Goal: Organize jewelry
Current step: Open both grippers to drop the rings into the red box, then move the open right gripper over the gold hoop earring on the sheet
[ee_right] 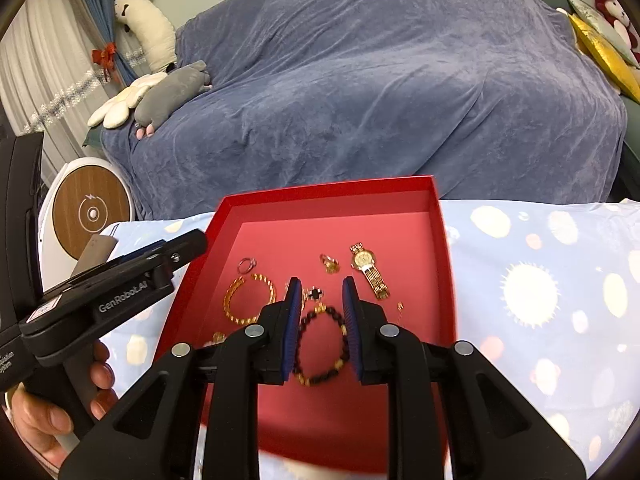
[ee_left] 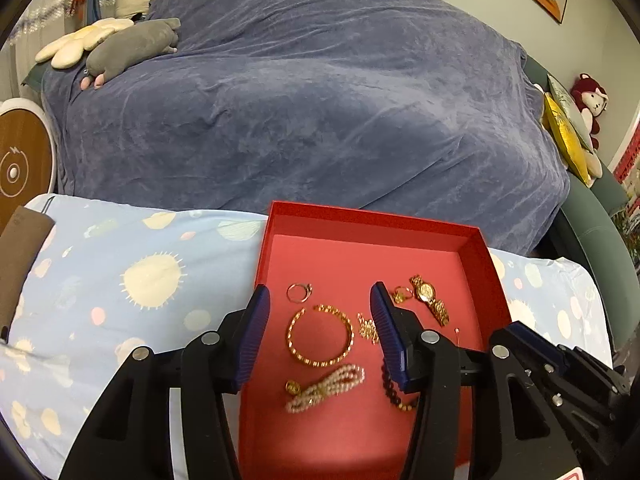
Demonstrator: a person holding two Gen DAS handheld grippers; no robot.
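Note:
A shallow red tray (ee_left: 276,216) on the spotted blue cloth holds the jewelry. My left gripper (ee_left: 320,291) hangs open over it, above a gold bangle (ee_left: 320,336) and a pearl bracelet (ee_left: 324,388). A thin ring (ee_left: 298,292) lies just beyond the bangle, and a gold watch (ee_left: 430,298) lies to the right. My right gripper (ee_right: 321,283) is open with a narrow gap, and a dark bead bracelet (ee_right: 320,344) lies on the tray floor under that gap. Neither gripper holds anything. The watch (ee_right: 370,270) lies just past the right finger.
A sofa under a blue-grey throw (ee_left: 320,92) fills the background, with plush toys (ee_left: 132,46) on its left end. A round white and wood device (ee_right: 92,212) stands at the left. A hand (ee_right: 40,420) grips the left gripper's handle. A brown flat object (ee_left: 20,248) lies at the cloth's left edge.

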